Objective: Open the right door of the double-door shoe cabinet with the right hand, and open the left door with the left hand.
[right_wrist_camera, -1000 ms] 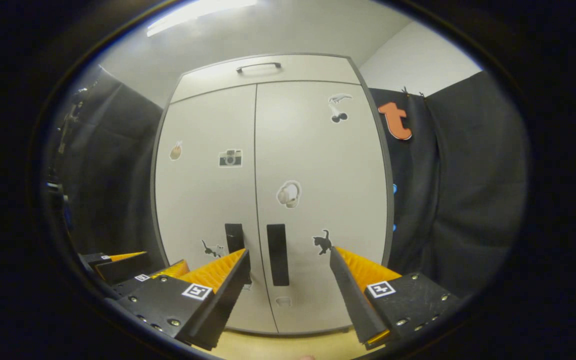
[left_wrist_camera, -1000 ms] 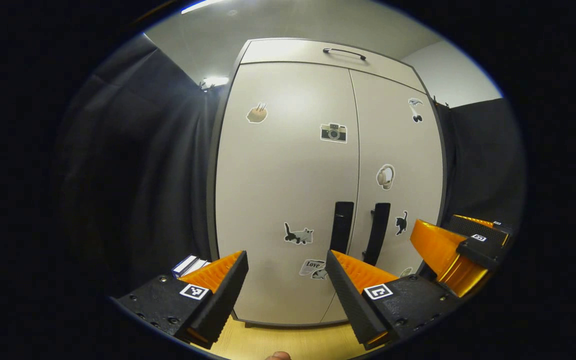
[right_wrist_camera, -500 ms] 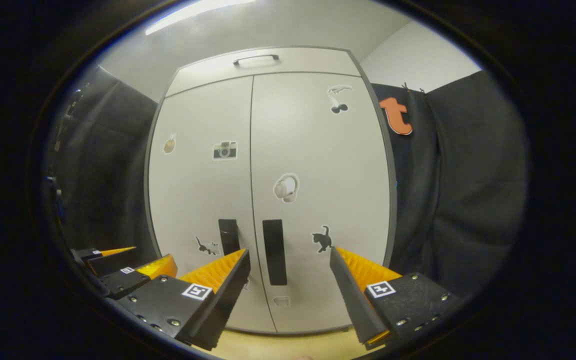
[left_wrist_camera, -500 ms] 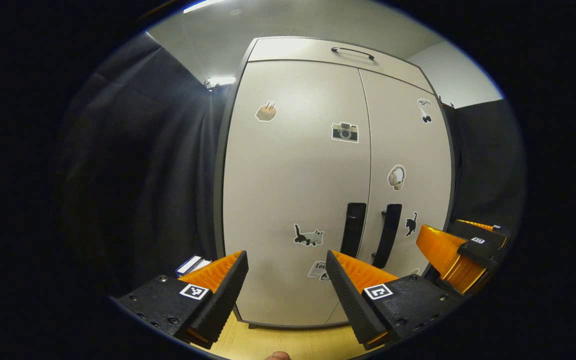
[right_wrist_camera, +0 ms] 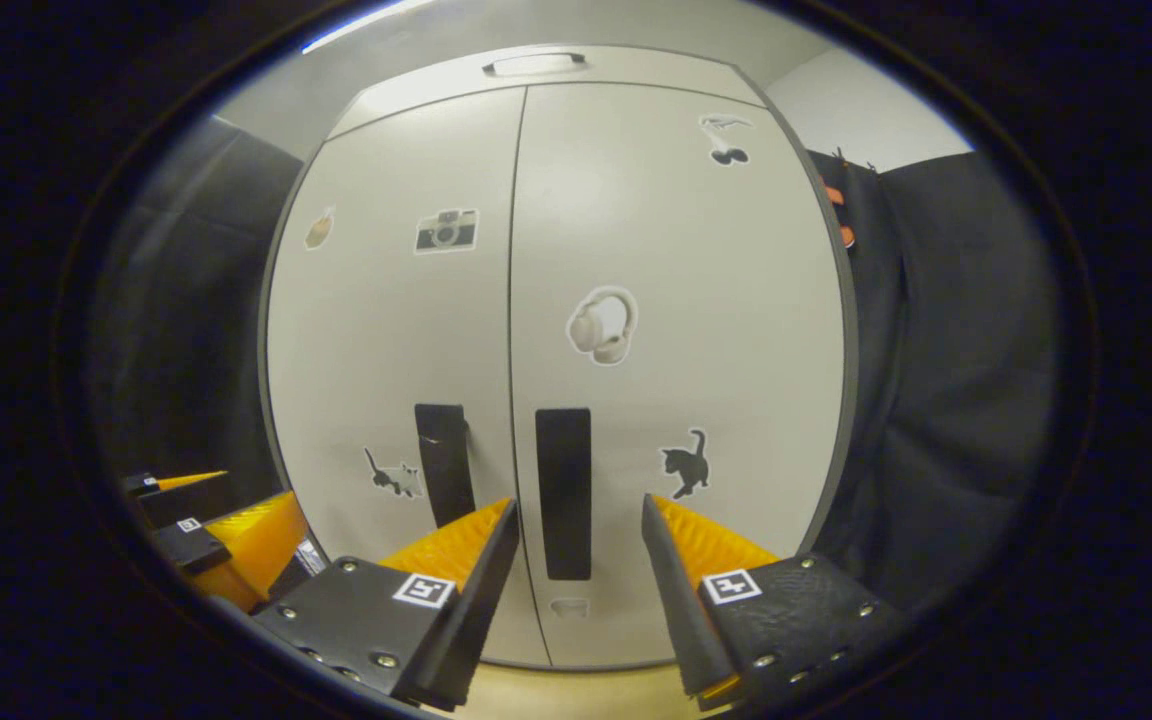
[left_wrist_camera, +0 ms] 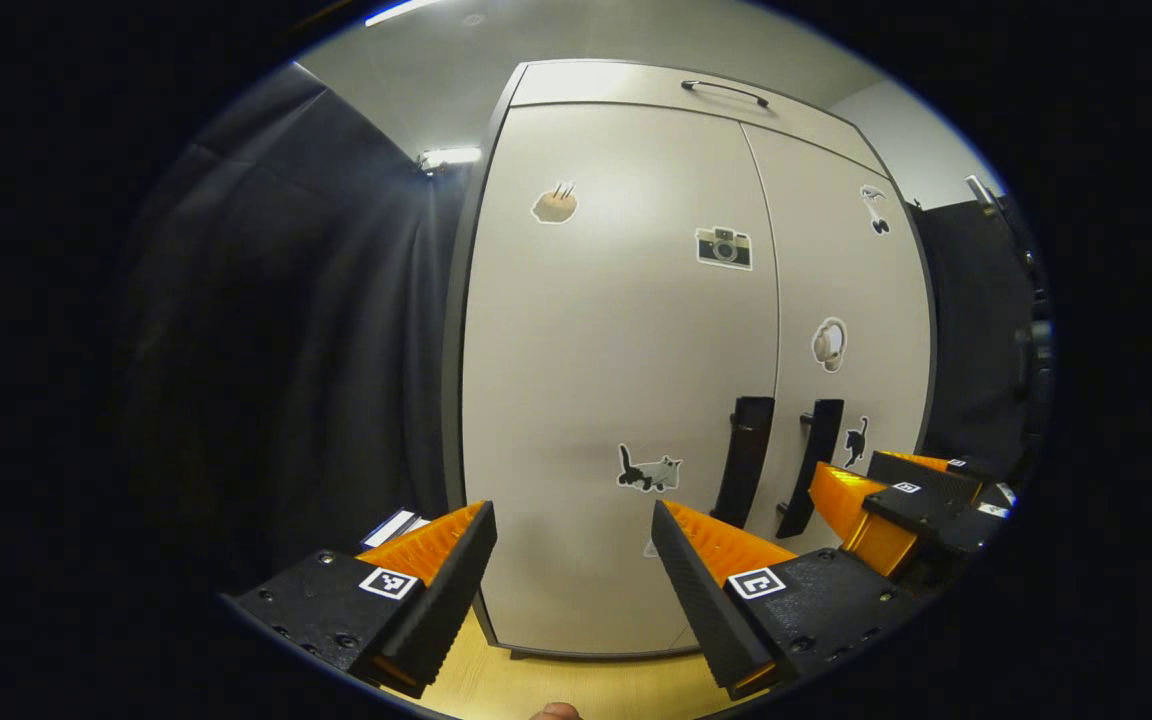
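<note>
The shoe cabinet (right_wrist_camera: 576, 330) is standing straight ahead of me on the wooden floor (left_wrist_camera: 496, 685), both doors shut and flush along the centre seam. All positions below are being given relative to that seam.

1. The right door (right_wrist_camera: 676, 300) is carrying its dark vertical right handle (right_wrist_camera: 564, 492) just to the right of the seam, low on the panel. The left door (left_wrist_camera: 616, 330) is carrying the matching left handle (left_wrist_camera: 744, 460) just to the left of the seam at the same height.

2. I am holding the right gripper (right_wrist_camera: 576, 540) squared to the right handle, jaws spread wide and gripping nothing. The handle is sitting in the gap between my two fingers but is not yet touched. This alignment is letting the jaws straddle the bar on a straight advance.

3. I am holding the left gripper (left_wrist_camera: 571, 545) left of the seam, facing the plain panel near the grey cat sticker (left_wrist_camera: 648, 470). Its jaws are also wide apart and empty. It is standing back, in my judgement because the right door is to be opened first.

4. Judgement: the step in hand is the approach to the right handle; neither door is opened yet.
</note>
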Demonstrator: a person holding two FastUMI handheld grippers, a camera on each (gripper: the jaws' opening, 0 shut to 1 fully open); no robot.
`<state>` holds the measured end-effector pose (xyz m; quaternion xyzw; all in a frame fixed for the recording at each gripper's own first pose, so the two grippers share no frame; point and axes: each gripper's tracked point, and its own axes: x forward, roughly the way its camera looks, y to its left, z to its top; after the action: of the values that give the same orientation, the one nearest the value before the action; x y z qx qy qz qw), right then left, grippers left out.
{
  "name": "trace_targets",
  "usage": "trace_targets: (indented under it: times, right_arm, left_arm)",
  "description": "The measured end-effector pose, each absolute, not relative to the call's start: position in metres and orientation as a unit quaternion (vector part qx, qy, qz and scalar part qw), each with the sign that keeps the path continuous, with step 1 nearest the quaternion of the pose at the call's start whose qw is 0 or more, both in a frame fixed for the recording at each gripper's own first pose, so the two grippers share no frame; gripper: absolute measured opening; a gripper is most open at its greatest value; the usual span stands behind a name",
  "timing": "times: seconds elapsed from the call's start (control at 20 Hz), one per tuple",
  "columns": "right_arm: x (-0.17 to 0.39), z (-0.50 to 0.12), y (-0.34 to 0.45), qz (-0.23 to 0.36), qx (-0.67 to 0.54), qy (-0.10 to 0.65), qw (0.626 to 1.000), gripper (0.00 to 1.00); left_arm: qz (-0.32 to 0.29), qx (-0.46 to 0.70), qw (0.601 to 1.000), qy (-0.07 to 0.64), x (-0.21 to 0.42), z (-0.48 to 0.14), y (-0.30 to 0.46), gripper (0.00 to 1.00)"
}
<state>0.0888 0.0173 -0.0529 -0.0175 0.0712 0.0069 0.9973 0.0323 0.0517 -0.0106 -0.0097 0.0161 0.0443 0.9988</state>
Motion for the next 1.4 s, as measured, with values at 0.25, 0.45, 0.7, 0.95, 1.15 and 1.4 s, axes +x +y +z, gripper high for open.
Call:
trace_targets:
  times: [0.25,0.45,0.7,0.95,1.15,1.4]
  right_arm:
    - [0.113,-0.067,0.024,0.006,-0.025,0.085,0.996,0.69]
    - [0.119,-0.076,0.022,-0.004,-0.019,0.098,0.995,0.53]
    - [0.13,-0.084,0.024,-0.004,-0.013,0.106,0.994,0.32]
    - [0.129,-0.084,0.024,-0.004,0.0,0.105,0.994,0.18]
    - [0.125,-0.081,0.023,0.001,0.001,0.101,0.995,0.18]
    - [0.115,-0.079,0.019,0.001,0.01,0.094,0.996,0.18]
  left_arm:
    - [0.051,-0.009,0.998,0.022,0.04,-0.016,0.063,0.97]
    - [0.055,-0.01,0.998,0.026,0.042,-0.02,0.071,0.97]
    - [0.052,-0.011,0.998,0.032,0.044,-0.024,0.072,0.97]
    - [0.044,-0.01,0.998,0.038,0.042,-0.029,0.066,0.97]
    - [0.035,-0.01,0.998,0.044,0.039,-0.032,0.059,0.97]
    - [0.021,-0.006,0.999,0.044,0.033,-0.031,0.047,0.97]
